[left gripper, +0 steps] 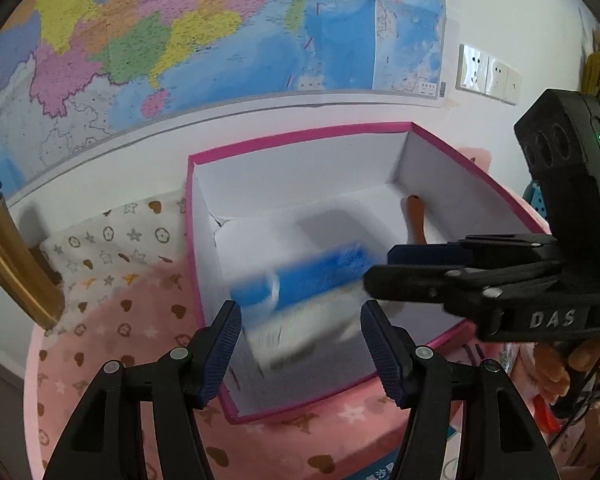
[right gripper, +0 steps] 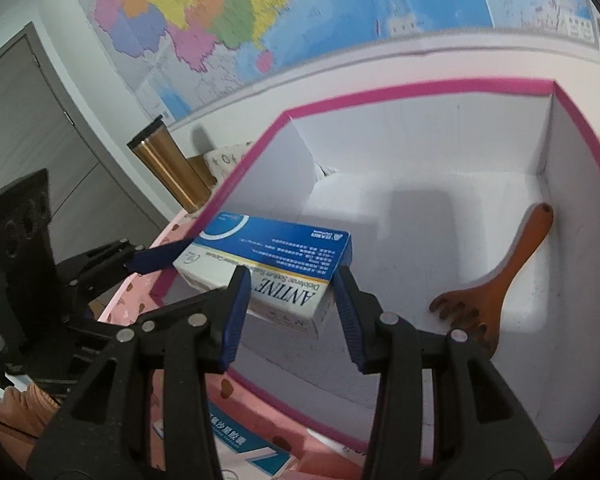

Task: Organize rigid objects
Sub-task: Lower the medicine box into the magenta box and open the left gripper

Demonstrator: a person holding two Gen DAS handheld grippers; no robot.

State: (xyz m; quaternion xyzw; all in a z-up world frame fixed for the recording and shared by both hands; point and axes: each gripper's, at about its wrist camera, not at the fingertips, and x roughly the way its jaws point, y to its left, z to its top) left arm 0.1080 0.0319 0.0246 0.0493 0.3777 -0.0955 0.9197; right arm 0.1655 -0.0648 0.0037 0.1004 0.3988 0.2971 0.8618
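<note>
A blue and white medicine box (right gripper: 276, 248) hangs over the near left part of an open pink-rimmed white carton (right gripper: 420, 88), with my right gripper (right gripper: 290, 280) shut on it. In the left wrist view the same medicine box (left gripper: 300, 292) is blurred and lies just ahead of my left gripper (left gripper: 300, 320), whose pads stand apart on either side of it. The right gripper (left gripper: 384, 268) reaches in there from the right. One left finger (right gripper: 160, 258) shows by the box's left end. A wooden claw-shaped scratcher (right gripper: 500, 272) lies inside the carton (left gripper: 300, 136) by its right wall.
A gold tumbler (left gripper: 12, 264) stands left of the carton on a pink patterned tablecloth (left gripper: 112, 344). Another blue and white packet (right gripper: 240, 444) lies on the cloth near the carton's front. A map and wall sockets (left gripper: 488, 74) are behind. A person's hand (left gripper: 560, 368) holds the right gripper.
</note>
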